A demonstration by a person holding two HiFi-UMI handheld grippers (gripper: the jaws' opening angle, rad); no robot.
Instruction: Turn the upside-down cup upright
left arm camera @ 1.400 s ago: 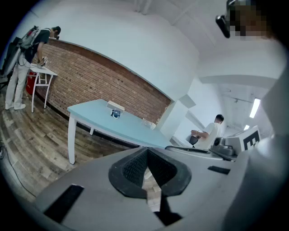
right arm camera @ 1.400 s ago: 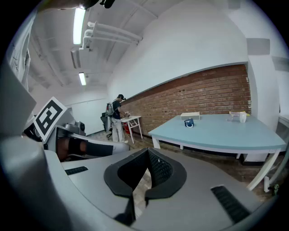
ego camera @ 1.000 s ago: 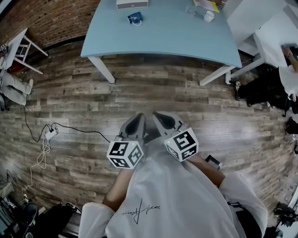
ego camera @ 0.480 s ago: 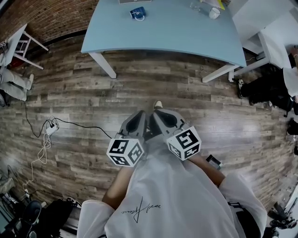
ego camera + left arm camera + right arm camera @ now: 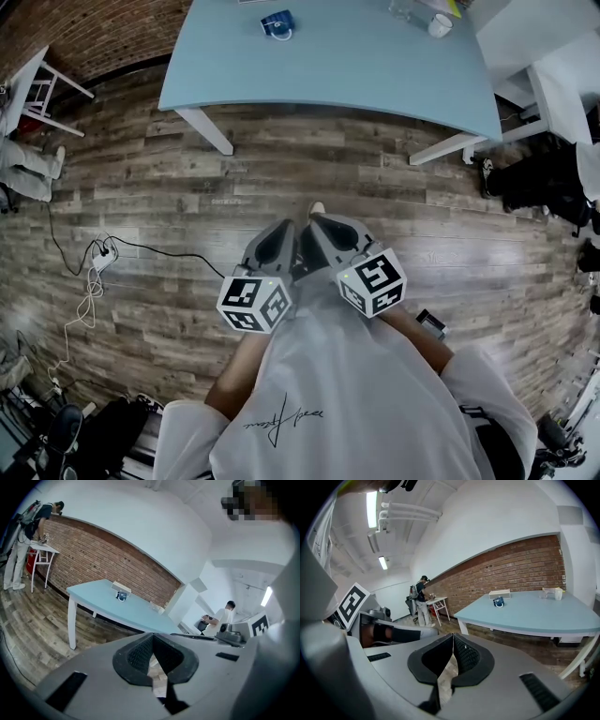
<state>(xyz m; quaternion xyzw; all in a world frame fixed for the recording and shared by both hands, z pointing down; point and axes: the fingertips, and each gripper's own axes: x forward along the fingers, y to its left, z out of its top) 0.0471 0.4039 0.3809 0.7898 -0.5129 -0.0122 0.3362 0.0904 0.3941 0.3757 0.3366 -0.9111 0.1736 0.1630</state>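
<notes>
A dark blue cup (image 5: pixel 277 22) stands far off on the light blue table (image 5: pixel 337 66), near its back edge; it also shows small in the left gripper view as the cup (image 5: pixel 122 596) and in the right gripper view as the cup (image 5: pixel 499 602). I cannot tell from here whether it is upside down. My left gripper (image 5: pixel 278 239) and right gripper (image 5: pixel 323 231) are held close to the person's chest, side by side over the wooden floor, well short of the table. Both are shut with nothing between the jaws.
A white box (image 5: pixel 499 594) sits behind the cup, and a white cup (image 5: pixel 440 25) and clear items lie at the table's far right. A cable and power strip (image 5: pixel 98 265) lie on the floor at left. People stand at a side table (image 5: pixel 436 603) and near white desks (image 5: pixel 553 56).
The head view has shifted so the table sits a little higher in frame. Both grippers stay shut and close together by the chest.
</notes>
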